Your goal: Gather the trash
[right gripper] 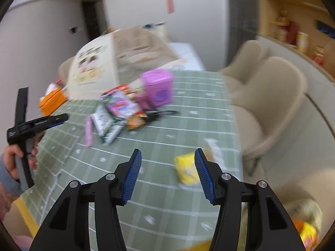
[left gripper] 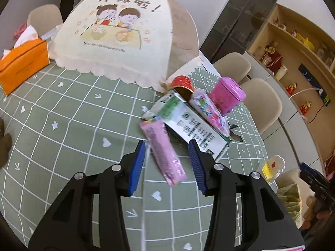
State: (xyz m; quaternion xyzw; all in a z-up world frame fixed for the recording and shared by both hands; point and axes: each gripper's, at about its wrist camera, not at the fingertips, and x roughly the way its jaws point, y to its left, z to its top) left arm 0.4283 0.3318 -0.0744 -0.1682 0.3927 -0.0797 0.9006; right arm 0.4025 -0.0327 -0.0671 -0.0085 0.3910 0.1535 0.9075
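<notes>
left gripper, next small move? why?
Probably ease the left gripper forward and down, then close on the pink wrapper. Its jaws stand open with the wrapper lying lengthwise between them on the green tablecloth, and the pads do not seem to press on it yet. The wrapper's far end lies against the milk carton, so a low grip near the closer end looks safest.

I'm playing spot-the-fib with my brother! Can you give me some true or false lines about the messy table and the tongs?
1. The tablecloth is green with white lines. True.
2. The tissue box is blue. False: it is orange.
3. The left tongs stand open around the pink wrapper. True.
4. The pink tin sits on a chair. False: it sits on the table, beside the milk carton.
5. The right tongs grip the yellow packet. False: they are open, not pressing on it.
</notes>
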